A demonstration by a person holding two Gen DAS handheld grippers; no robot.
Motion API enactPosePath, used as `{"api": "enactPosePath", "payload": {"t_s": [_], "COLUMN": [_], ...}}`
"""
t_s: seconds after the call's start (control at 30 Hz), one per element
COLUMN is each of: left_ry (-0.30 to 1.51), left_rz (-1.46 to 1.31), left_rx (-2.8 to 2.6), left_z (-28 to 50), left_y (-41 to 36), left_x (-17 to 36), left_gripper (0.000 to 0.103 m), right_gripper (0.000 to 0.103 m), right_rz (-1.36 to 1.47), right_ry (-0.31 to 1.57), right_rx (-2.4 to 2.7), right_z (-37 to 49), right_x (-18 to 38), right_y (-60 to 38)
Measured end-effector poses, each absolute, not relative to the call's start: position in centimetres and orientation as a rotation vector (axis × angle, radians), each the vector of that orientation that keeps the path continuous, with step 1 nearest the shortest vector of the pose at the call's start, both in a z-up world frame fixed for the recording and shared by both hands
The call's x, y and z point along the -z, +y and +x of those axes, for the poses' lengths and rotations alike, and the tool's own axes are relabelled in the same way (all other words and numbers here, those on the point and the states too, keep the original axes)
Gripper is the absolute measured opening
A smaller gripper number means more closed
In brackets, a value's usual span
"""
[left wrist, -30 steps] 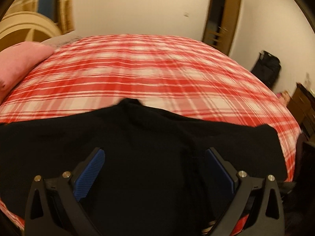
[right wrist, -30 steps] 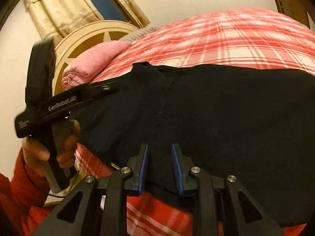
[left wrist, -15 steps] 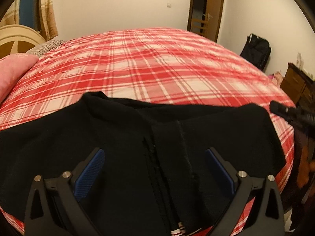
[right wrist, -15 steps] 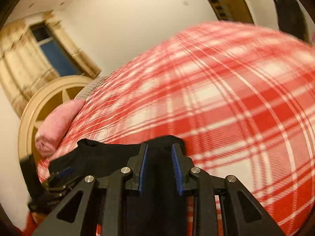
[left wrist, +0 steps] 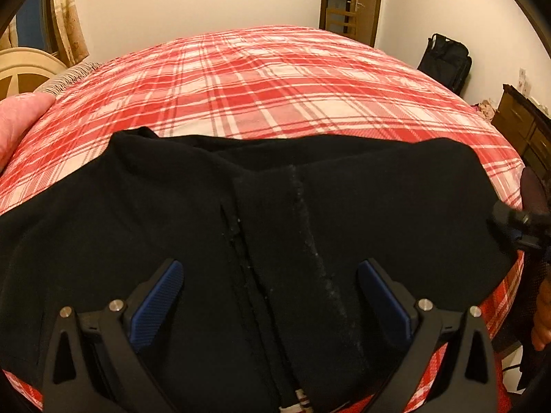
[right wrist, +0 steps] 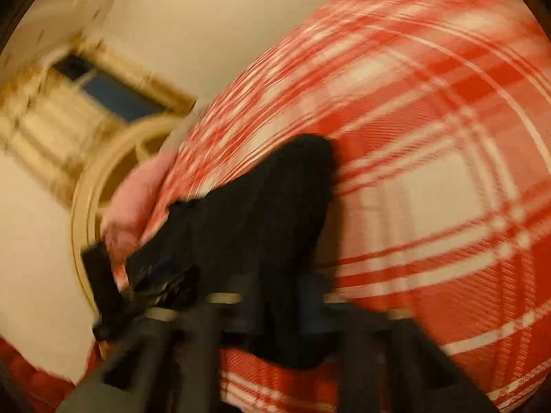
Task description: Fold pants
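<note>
Black pants [left wrist: 275, 223] lie spread across the near edge of a red plaid bed [left wrist: 275, 79], seam and zipper facing up. My left gripper [left wrist: 268, 285] hovers open just above their middle, one blue pad on each side of the zipper and nothing pinched. My right gripper [left wrist: 520, 227] shows at the pants' right edge. In the blurred right wrist view, the right gripper [right wrist: 282, 296] has its jaws closing, with a fold of the black pants [right wrist: 275, 206] between them. The left gripper [right wrist: 151, 275] is visible beyond the cloth.
A pink pillow [left wrist: 17, 124] and a cream headboard [right wrist: 93, 186] lie at the bed's left end. A black bag [left wrist: 447, 58] leans on the far wall, beside a wooden door [left wrist: 351, 3]. A dark dresser [left wrist: 523, 124] stands at the right.
The right gripper swept along the pants to their right end, rolled, and its jaws narrowed on the cloth. The left gripper shifted over the pants, bringing the zipper and seam between its open fingers.
</note>
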State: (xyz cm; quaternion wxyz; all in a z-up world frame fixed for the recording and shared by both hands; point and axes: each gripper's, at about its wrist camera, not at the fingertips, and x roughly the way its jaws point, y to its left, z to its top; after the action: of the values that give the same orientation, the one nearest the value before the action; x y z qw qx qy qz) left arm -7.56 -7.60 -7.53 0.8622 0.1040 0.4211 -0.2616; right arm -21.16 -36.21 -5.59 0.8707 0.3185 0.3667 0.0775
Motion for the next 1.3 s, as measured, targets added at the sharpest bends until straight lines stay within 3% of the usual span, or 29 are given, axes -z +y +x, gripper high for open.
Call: {"api": "enactPosePath", "payload": {"t_s": [0.17, 0.33, 0.37, 0.43, 0.5, 0.6, 0.87, 0.97, 1.03, 1.1, 1.3], "left_ry": [0.886, 0.882, 0.879, 0.874, 0.874, 0.873, 0.876, 0.875, 0.877, 0.879, 0.874], "left_rz": [0.216, 0.220, 0.224, 0.231, 0.228, 0.228, 0.226, 0.225, 0.226, 0.226, 0.224], "left_rx": [0.554, 0.567, 0.571, 0.573, 0.573, 0.573, 0.570, 0.570, 0.571, 0.574, 0.578], "left_z": [-7.7, -7.8, -7.8, -7.8, -7.7, -7.6, -7.7, -7.7, -7.7, -7.6, -7.4], "left_y": [-7.4, -7.7, -7.7, -7.8, -7.8, -7.9, -7.9, -7.9, -7.9, -7.9, -8.1], "left_x": [7.6, 7.6, 7.6, 7.6, 7.6, 7.6, 7.6, 7.6, 7.6, 7.6, 7.6], "left_gripper": [0.103, 0.103, 0.103, 0.103, 0.103, 0.103, 0.103, 0.103, 0.103, 0.103, 0.103], "right_gripper": [0.011, 0.011, 0.015, 0.037, 0.047, 0.053, 0.052, 0.044, 0.028, 0.022, 0.017], "right_rz": [0.401, -0.060, -0.109, -0.125, -0.033, 0.311, 0.758, 0.845, 0.771, 0.645, 0.129], "right_ry": [0.704, 0.913, 0.929, 0.912, 0.877, 0.753, 0.799, 0.819, 0.828, 0.804, 0.745], "right_rx": [-0.232, 0.062, 0.079, 0.087, 0.090, 0.009, -0.158, -0.229, -0.240, -0.217, -0.005], "right_z": [-21.5, -21.3, -21.5, -22.1, -22.6, -22.1, -13.2, -11.5, -10.6, -10.8, -10.5], "right_x": [0.5, 4.0, 4.9, 5.0, 3.8, 1.7, 5.9, 6.3, 5.6, 4.0, 1.7], "right_y": [-32.0, -30.7, -30.9, -31.7, -33.8, -38.1, -42.2, -42.0, -40.6, -39.3, -35.8]}}
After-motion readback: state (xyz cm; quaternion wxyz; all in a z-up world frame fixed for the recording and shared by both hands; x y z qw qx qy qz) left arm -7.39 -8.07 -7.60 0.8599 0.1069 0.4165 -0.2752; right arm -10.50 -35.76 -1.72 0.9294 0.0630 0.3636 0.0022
